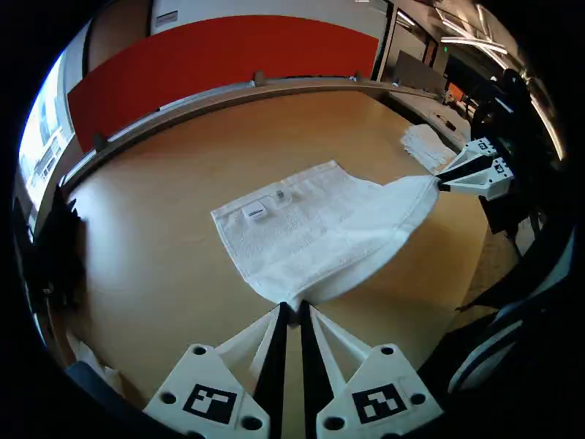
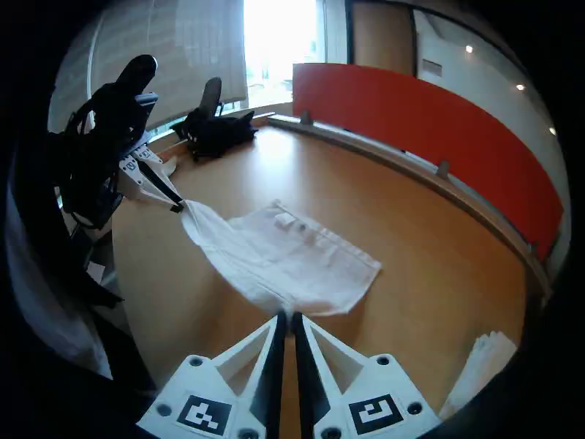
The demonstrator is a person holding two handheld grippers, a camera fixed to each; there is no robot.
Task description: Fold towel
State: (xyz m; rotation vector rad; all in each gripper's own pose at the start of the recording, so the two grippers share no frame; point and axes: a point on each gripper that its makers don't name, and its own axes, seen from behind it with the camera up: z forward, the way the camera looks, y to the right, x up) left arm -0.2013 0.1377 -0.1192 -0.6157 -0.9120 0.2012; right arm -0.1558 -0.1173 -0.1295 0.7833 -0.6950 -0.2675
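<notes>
A white towel [image 1: 314, 223] lies on the wooden table [image 1: 168, 219], with its near edge lifted off the surface. My left gripper [image 1: 292, 307] is shut on one near corner of the towel. The right gripper [image 1: 440, 183] pinches the other lifted corner at the right of the left gripper view. In the right gripper view, my right gripper [image 2: 287, 316] is shut on a corner of the towel [image 2: 292, 263], and the left gripper [image 2: 177, 206] holds the opposite corner, stretching the edge taut. A small label [image 1: 254, 211] shows on the towel's far part.
A stack of folded white towels [image 1: 428, 146] sits at the table's far right, seen again as a stack [image 2: 482, 362]. A red partition [image 1: 219, 58] borders the table's back edge. Black office chairs [image 2: 212, 121] stand beyond the table. The table [image 2: 409, 241] has bare wood around the towel.
</notes>
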